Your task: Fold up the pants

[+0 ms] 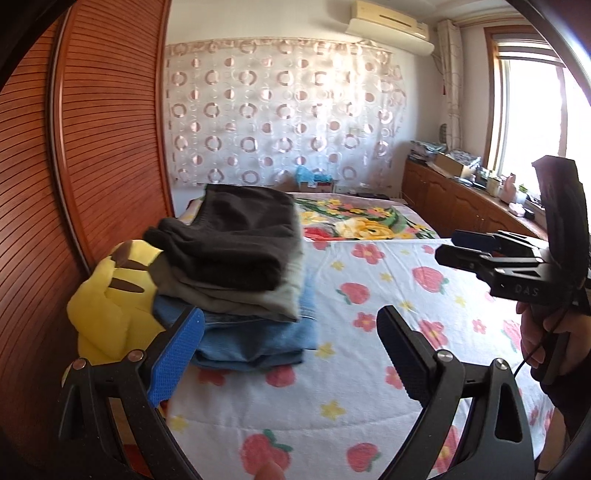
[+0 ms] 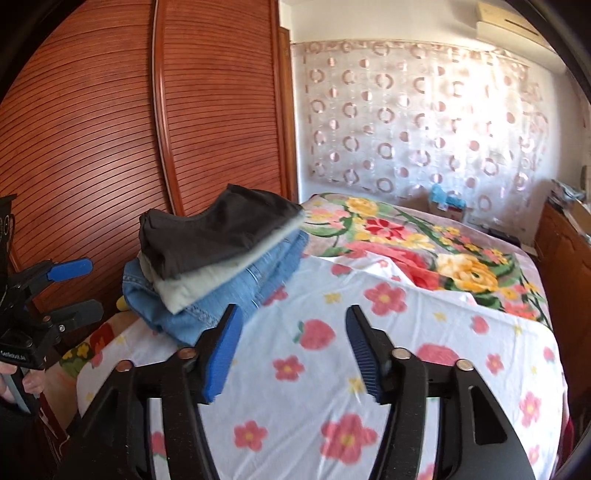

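yellow plush (image 1: 110, 314) partly hidden behind pants stack (image 1: 236, 266).

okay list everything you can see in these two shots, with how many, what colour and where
pants: one, dark grey, folded, top of the stack
pants, second: one, pale grey-green, folded, under the dark pair
jeans: blue, folded, bottom of the stack; count unclear
plush toy: one, yellow, beside the stack at the bed's edge
sheet: one, white with strawberries and flowers, on the bed
blanket: one, floral, far end of the bed
wardrobe: reddish wood, slatted, left of the bed
curtain: one, sheer with circles, back wall
air conditioner: one, white, high on the wall
left gripper: jaws open, empty
right gripper: jaws open, empty
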